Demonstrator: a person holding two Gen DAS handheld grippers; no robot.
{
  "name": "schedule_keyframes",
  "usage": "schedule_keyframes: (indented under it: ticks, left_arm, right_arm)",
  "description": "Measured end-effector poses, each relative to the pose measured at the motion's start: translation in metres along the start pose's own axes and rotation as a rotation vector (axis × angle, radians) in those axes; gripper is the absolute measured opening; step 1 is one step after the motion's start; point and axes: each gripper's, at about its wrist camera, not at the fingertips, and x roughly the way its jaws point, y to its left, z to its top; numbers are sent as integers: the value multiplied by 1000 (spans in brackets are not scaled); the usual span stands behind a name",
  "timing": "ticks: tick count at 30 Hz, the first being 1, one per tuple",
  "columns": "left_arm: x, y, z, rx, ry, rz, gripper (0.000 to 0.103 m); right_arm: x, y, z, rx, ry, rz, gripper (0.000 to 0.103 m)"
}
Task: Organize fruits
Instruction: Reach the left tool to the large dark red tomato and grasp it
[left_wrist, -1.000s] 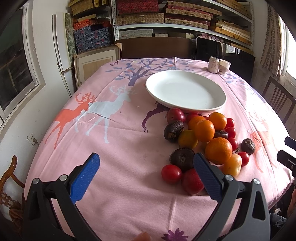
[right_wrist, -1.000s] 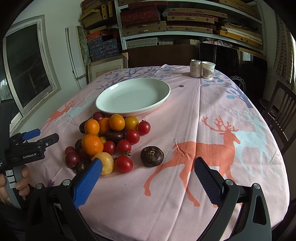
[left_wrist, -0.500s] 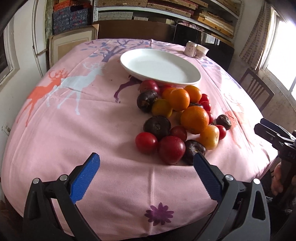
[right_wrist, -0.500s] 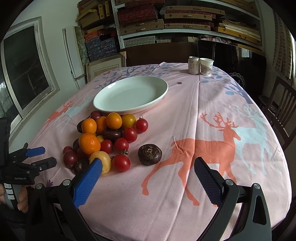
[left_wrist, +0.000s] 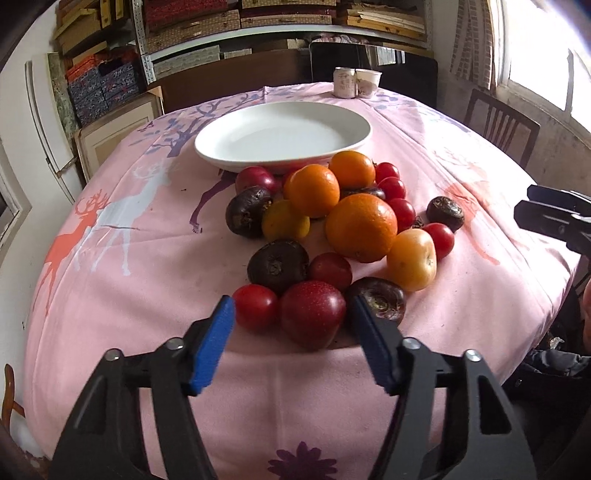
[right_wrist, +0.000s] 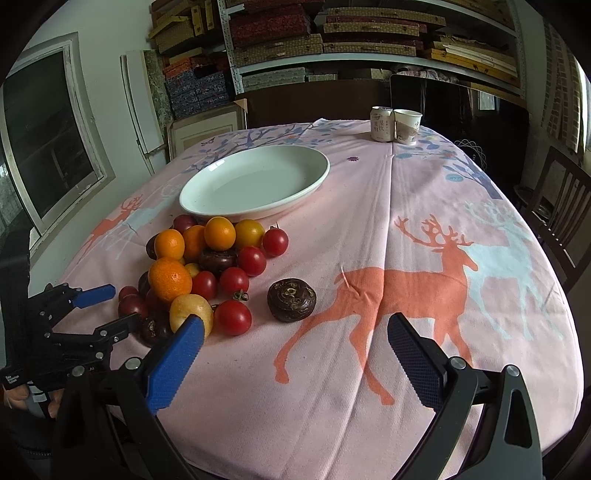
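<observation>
1. We see the fruit pile (left_wrist: 332, 236) on the pink table (left_wrist: 122, 280), just in front of a white plate (left_wrist: 282, 138) that holds nothing.
2. The pile mixes oranges, small red tomatoes, dark brown round fruits, a yellow fruit and a dark red plum (left_wrist: 313, 314) at its near edge.
3. Our left hand-held gripper (left_wrist: 291, 332) points down at that near edge. Its jaws have just been closing and now stand narrower, with the plum and a red tomatoes (left_wrist: 255, 306) neighbour between the blue pads.
4. The pads do not press on either fruit; gaps show on both sides.
5. A dark fruit (left_wrist: 380, 301) sits just beyond the right pad.
6. Our right hand-held gripper (right_wrist: 291, 350) hovers over the table with its jaws wide and nothing between them.
7. One brown fruit (right_wrist: 291, 300) lies apart from the pile, just ahead of the right hand-held gripper.
8. A can (right_wrist: 382, 123) and a paper cup (right_wrist: 407, 126) stand side by side at the far edge.
</observation>
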Motion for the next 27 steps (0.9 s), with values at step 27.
schedule_keyframes:
  ticks: [27]
  left_arm:
    - [-12,-11,-9,86,8,-77,36]
  right_arm:
    - [15,-14,-5,47,32,5,100]
